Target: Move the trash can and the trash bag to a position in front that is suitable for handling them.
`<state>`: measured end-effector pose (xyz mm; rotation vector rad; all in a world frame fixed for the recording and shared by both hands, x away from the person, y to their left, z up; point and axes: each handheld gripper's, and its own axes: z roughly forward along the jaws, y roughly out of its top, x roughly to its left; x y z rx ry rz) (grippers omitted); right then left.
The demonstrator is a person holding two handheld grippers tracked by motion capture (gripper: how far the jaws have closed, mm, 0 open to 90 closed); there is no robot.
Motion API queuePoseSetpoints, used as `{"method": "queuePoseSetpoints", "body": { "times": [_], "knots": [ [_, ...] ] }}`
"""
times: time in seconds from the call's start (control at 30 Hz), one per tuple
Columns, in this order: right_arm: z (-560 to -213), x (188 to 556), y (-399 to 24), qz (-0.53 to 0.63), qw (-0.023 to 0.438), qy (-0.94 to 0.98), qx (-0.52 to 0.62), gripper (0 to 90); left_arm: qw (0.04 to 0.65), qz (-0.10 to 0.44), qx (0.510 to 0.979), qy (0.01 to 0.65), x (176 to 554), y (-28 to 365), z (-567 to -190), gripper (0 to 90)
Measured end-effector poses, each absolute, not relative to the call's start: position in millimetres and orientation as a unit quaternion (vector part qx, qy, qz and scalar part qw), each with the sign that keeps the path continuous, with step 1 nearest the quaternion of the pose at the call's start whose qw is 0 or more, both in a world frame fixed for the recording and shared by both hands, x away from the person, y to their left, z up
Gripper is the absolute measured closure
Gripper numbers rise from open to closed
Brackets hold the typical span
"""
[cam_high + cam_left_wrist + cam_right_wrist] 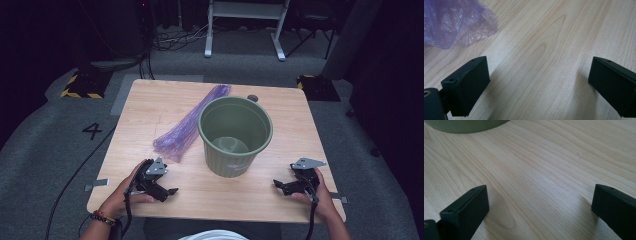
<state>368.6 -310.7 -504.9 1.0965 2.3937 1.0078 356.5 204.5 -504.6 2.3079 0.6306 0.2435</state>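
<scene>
1. Bag point(192, 122) of crinkled purple film is lying long and flat on the pale wood-grain bench point(150, 100), touching the bin.
2. Ribbed green plastic bin point(235, 135) is standing upright mid-bench.
3. Left claw point(172, 191) and right claw point(276, 184) are resting open, empty.

The left tongs point(539, 87) stand wide apart over the pale, grained wooden desk point(549, 45), bare wood between the two black jaws — a crumpled, translucent purple plastic bag point(451, 22) lies near the left jaw, not touching it.
</scene>
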Motion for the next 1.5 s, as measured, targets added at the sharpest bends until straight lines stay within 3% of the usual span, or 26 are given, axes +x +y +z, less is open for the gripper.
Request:
{"method": "queuePoseSetpoints", "body": {
  "times": [0.13, 0.3, 0.6, 1.07, 1.5],
  "knots": [
    [-505, 369, -311, 0.353, 0.16, 0.838, 0.384, 1.0, 0.357, 0.091, 0.895, 0.249, 356, 206, -503, 5.4],
    [-505, 369, -311, 0.353, 0.16, 0.838, 0.384, 1.0, 0.358, 0.101, 0.89, 0.262, 354, 210, -501, 17.1],
    [-505, 369, -311, 0.353, 0.16, 0.838, 0.384, 1.1, 0.367, 0.126, 0.885, 0.256, 350, 222, -492, 16.5],
    [-505, 369, -311, 0.353, 0.16, 0.838, 0.384, 1.0, 0.39, 0.183, 0.846, 0.313, 367, 251, -476, 16.1],
    [-505, 369, -311, 0.353, 0.16, 0.838, 0.384, 1.1, 0.434, 0.205, 0.817, 0.32, 397, 233, -452, 19.0]
  ]
}}
